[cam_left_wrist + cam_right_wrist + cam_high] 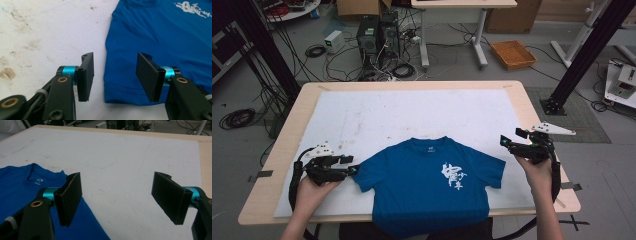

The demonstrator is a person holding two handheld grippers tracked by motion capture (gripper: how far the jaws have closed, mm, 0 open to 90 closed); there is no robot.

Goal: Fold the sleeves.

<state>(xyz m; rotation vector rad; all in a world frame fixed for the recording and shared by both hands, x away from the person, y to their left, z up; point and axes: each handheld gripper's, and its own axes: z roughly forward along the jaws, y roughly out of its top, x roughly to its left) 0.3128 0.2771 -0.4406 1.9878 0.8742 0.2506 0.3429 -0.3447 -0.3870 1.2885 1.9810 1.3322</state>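
A blue T-shirt (427, 185) with white print on the chest lies flat, front up, on the white mat (412, 110); its bottom hem hangs over the table's near edge. My left gripper (354, 170) is low at the shirt's left sleeve. In the left gripper view its jaws stand apart around the sleeve hem (120, 92), and the pads do not press on the cloth, so the left gripper (115, 75) is open. My right gripper (503, 141) hovers just right of the other sleeve. It is wide open (117, 197) over bare mat, with the shirt (22, 190) beside its left jaw.
The mat covers most of a wooden table (282, 145). Beyond the far edge, on the floor, are computer towers (377, 35), tangled cables, an orange basket (513, 53) and another table's legs. Black frame posts (584, 55) stand at both sides.
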